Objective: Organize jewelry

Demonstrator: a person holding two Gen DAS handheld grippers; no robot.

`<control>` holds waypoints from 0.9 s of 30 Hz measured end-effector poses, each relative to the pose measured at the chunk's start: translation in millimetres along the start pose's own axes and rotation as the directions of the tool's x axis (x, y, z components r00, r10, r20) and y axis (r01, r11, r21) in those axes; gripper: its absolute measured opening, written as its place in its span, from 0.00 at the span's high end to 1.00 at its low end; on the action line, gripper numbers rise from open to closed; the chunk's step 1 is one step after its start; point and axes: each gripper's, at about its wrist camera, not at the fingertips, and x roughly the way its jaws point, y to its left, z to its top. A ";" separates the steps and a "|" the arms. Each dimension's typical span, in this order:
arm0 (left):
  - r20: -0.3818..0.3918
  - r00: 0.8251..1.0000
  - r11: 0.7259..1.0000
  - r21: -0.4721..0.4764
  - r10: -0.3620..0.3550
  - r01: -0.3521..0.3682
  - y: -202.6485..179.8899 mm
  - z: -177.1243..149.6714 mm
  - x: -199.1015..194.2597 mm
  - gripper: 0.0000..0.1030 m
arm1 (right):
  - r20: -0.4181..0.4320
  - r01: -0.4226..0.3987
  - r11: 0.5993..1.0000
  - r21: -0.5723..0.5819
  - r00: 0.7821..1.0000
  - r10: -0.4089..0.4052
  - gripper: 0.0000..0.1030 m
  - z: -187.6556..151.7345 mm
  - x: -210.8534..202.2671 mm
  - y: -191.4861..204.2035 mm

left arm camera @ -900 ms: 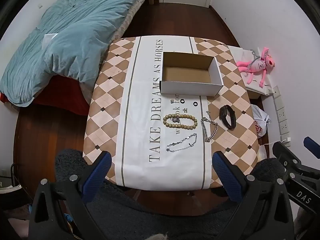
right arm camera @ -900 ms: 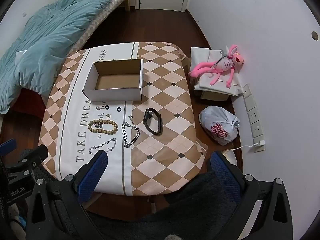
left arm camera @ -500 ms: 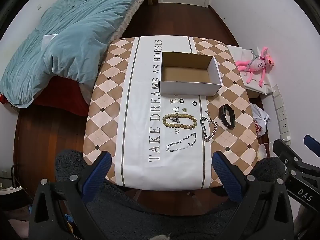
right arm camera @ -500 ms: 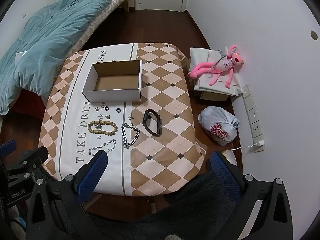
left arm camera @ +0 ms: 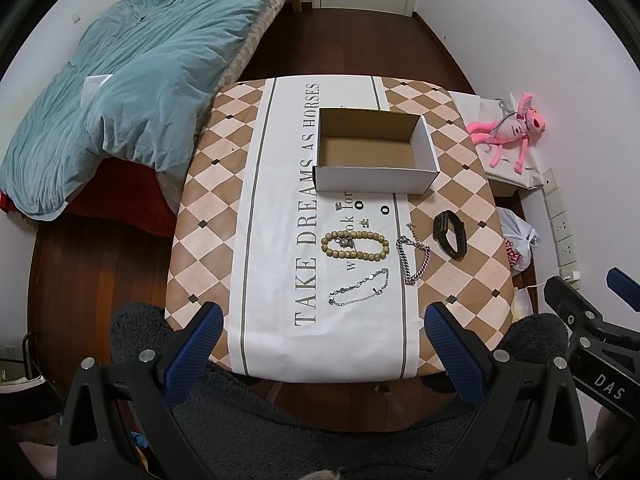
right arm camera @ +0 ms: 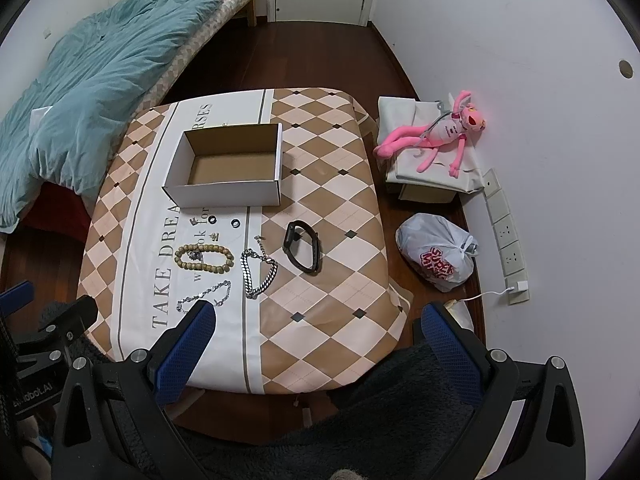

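Observation:
An empty white cardboard box [left arm camera: 374,170] [right arm camera: 228,194] stands open on the checked tablecloth [left arm camera: 224,184] [right arm camera: 332,280]. In front of it lie a wooden bead bracelet [left arm camera: 355,245] [right arm camera: 204,258], a thin silver chain [left arm camera: 358,290] [right arm camera: 206,294], a thick silver chain [left arm camera: 414,258] [right arm camera: 260,268], a black smart band [left arm camera: 450,234] [right arm camera: 302,246], two small black rings [left arm camera: 359,203] [right arm camera: 235,223] and small metal charms [left arm camera: 364,222]. My left gripper [left arm camera: 320,320] and right gripper [right arm camera: 316,320] are both open and empty, held above the table's near edge.
A bed with a teal duvet [left arm camera: 120,80] is at the left. A pink plush toy [right arm camera: 436,136] lies on a bag by the right wall, with a white plastic bag [right arm camera: 438,254] and wall sockets [right arm camera: 506,232] near it. Dark fuzzy fabric [left arm camera: 280,420] is below me.
Both grippers have risen and drawn back slightly, so the table looks a bit smaller. Nothing on the table has moved.

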 end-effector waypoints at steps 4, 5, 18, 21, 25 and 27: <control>0.000 1.000 1.000 0.000 -0.001 0.001 0.1 0.3 0.0 0.00 | 0.000 0.001 1.000 -0.001 1.000 -0.001 0.00 1.6 -1.3 -0.9; 0.000 1.000 1.000 0.000 -0.001 0.001 0.5 0.2 0.3 0.00 | 0.002 0.003 1.000 -0.001 1.000 -0.003 0.00 0.8 -0.9 -0.6; 0.007 1.000 1.000 0.000 -0.002 0.002 -2.5 4.6 -4.2 0.00 | 0.012 0.000 1.000 0.005 1.000 0.000 0.00 2.4 -5.2 -3.5; 0.008 1.000 1.000 0.000 -0.001 0.001 -3.3 5.3 -4.2 0.00 | 0.013 0.002 1.000 0.004 1.000 -0.002 0.00 2.9 -5.7 -3.7; 0.008 1.000 1.000 -0.001 -0.002 0.002 -2.7 4.5 -4.1 0.00 | 0.015 0.000 1.000 0.002 1.000 0.000 0.00 2.9 -5.7 -3.5; 0.008 1.000 1.000 -0.001 -0.003 0.003 -2.6 4.3 -4.6 0.00 | 0.016 -0.001 1.000 0.001 1.000 0.001 0.00 3.3 -5.9 -3.6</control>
